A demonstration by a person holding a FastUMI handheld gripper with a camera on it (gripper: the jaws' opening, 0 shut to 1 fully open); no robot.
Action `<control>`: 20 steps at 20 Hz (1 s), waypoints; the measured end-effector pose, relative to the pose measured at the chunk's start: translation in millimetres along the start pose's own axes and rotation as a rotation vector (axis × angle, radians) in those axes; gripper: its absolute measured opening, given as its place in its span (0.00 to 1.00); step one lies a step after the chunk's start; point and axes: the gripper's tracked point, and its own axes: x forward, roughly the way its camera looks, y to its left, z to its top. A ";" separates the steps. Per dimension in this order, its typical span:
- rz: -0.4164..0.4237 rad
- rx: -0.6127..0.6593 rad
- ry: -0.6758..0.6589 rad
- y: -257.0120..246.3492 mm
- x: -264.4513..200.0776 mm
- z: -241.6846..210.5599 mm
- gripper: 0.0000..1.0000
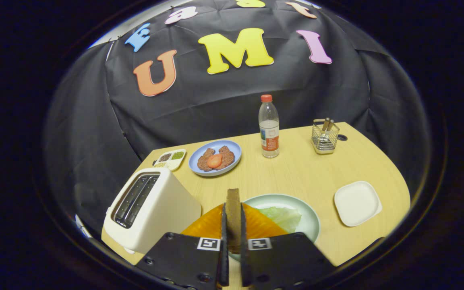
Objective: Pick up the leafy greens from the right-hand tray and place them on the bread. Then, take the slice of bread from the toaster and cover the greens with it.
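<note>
Gripper [234,225]: lower centre of the frame; both fingers clamped on a bread slice held on edge between them
Slice [233,215]: upright, brown crust facing the camera, standing above the plate
Plate [311,219]: pale green, just beyond the fingers; holds bread with greens on it
Bread [204,225]: orange-brown, lying flat on the plate, showing either side of the fingers
Greens [284,216]: pale leaf resting on the bread's right part
Toaster [151,209]: white, lower left, both slots look empty
Tray [357,202]: white, square, right of the plate, bare
Blue plate [232,150]: centre, beyond the toaster; meat with a tomato slice [214,160] on top
Dish [170,159]: small, divided, left of the blue plate, seeds in it
Bottle [269,128]: red cap, upright, centre right
Caddy [325,137]: wire, upper right of the table [308,173], utensil handles inside
</note>
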 end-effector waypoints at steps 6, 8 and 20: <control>-0.074 -0.005 0.002 -31.5 -4.2 1.4 0.37; -0.092 0.001 -0.022 -41.9 -10.0 11.4 0.54; -0.061 -0.075 -0.285 -73.5 -90.9 123.3 0.97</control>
